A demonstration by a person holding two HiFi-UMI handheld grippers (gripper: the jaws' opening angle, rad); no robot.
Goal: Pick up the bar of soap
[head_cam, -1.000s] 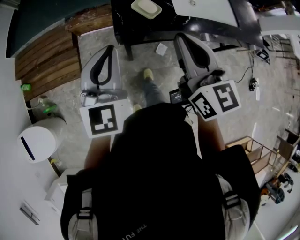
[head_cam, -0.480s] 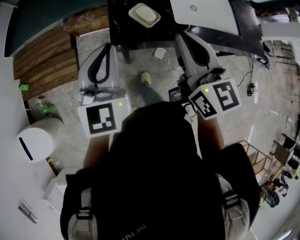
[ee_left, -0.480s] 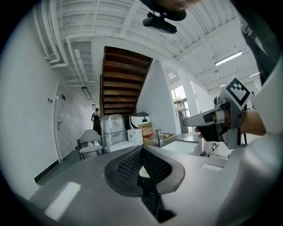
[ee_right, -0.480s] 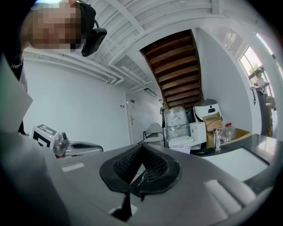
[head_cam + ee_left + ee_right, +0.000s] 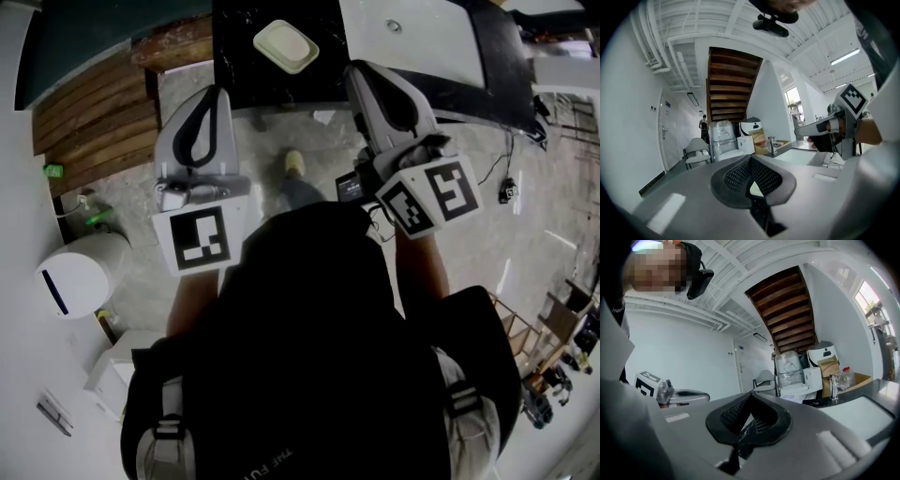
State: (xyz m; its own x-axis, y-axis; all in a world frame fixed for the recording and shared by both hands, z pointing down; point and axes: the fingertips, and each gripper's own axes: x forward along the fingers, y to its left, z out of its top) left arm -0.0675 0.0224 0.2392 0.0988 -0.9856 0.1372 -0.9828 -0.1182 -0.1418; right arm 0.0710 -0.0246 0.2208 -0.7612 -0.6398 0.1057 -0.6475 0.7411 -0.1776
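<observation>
Although nothing is held between them, the jaws of the left claw [image 5: 750,158] are pressed together at their tips, and the right claw [image 5: 751,395] is clenched empty in the same way. In the head view both claws are seen side by side at mid frame, pointed toward the top edge. A black surface [image 5: 234,66] is spread across the top of the frame. The bar of soap [image 5: 288,42] is seen resting in a pale dish [image 5: 265,52] on that surface, at upper centre, touched by neither claw. A white basin [image 5: 412,37] is set to the dish's right.
</observation>
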